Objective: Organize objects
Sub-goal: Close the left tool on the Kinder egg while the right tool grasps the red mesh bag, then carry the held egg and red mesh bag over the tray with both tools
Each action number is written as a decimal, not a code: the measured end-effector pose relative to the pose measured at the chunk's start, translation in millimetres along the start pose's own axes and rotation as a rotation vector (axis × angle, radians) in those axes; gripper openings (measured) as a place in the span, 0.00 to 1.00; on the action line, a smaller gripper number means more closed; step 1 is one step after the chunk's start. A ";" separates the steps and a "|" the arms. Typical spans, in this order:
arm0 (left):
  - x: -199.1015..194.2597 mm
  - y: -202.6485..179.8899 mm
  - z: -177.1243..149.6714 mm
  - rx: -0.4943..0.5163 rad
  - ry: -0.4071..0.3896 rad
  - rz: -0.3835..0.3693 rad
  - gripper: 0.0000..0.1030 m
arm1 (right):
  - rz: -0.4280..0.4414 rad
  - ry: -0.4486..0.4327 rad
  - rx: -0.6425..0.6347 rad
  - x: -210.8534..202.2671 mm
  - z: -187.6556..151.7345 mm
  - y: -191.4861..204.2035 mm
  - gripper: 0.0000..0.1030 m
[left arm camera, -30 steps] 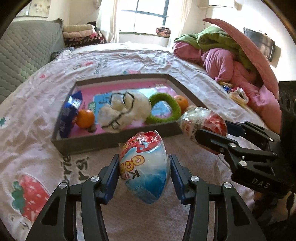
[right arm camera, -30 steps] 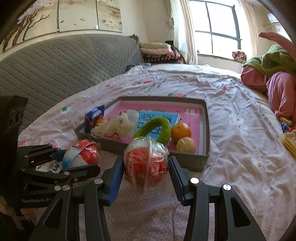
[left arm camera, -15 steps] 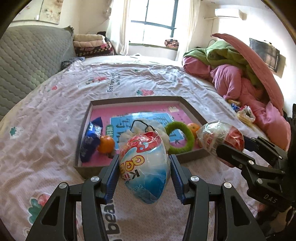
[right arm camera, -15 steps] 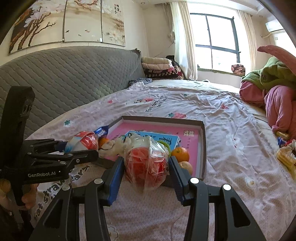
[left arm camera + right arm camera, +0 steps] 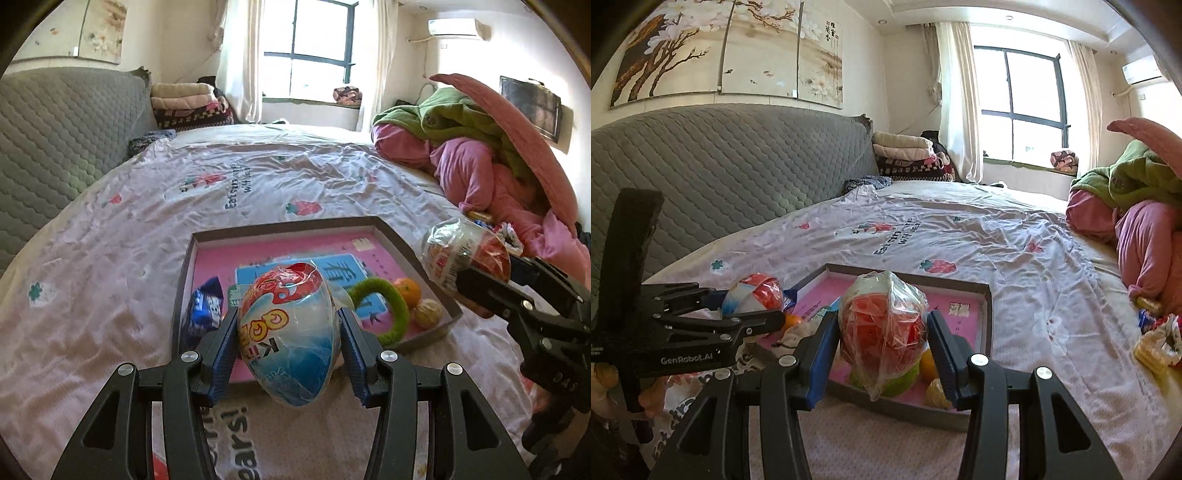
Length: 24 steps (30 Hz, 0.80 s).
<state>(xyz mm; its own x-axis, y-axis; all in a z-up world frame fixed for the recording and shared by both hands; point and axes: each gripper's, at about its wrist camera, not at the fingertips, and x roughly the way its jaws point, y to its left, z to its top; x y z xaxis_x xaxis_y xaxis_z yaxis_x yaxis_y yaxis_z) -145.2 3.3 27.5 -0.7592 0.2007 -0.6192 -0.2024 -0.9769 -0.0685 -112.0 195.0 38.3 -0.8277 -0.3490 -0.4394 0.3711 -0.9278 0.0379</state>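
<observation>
**Two wrapped egg-shaped packets, held above tray on bed**

Item 1. Egg-shaped packet [image 5: 290, 332] in clear wrap, red top, blue and white lower half, printed lettering. Clamped between the blue pads of left gripper [image 5: 288, 345], jaws about half spread, pads pressed on both flanks. Held aloft over the near edge of tray [image 5: 280, 225]. Seen from the side in right wrist view [image 5: 753, 295], left gripper [image 5: 750, 306] alongside.

Item 2. Red packet in crinkled clear plastic bag [image 5: 882, 325], bag tail hanging below. Gripped by right gripper [image 5: 882, 350], jaws roughly half spread, pads against the bag's sides. Held aloft above near rim of tray [image 5: 988, 317]. Visible at right of left wrist view [image 5: 463, 258], right gripper [image 5: 491, 284] closed on it.

Tray: shallow grey-walled box, pink floor, blue printed sheet [image 5: 343, 269]. Contents: blue snack packet [image 5: 203, 306] at left wall; green fuzzy ring [image 5: 388, 306]; orange [image 5: 408, 290] and walnut [image 5: 428, 314] in right near corner, touching or nearly so; pale object behind item 1, mostly hidden.

Surroundings: bed sheet [image 5: 258, 184] with strawberry print and lettering; grey quilted headboard [image 5: 720, 166]; pile of pink and green bedding [image 5: 480, 147]; folded blankets [image 5: 908, 155]; window [image 5: 1023, 99].
</observation>
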 end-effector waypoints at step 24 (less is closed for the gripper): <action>76.4 0.5 6.2 0.033 0.084 0.016 0.52 | 0.006 0.165 -0.041 80.4 -21.7 -3.5 0.48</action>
<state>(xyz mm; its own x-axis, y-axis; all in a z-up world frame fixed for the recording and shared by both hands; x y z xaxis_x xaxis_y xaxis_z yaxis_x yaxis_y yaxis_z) -207.1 18.6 -15.1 -0.7082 0.1772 -0.6834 -0.2122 -0.9767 -0.0333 -170.7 173.1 -16.7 -0.7459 -0.3255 -0.5811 0.3957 -0.9184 0.0064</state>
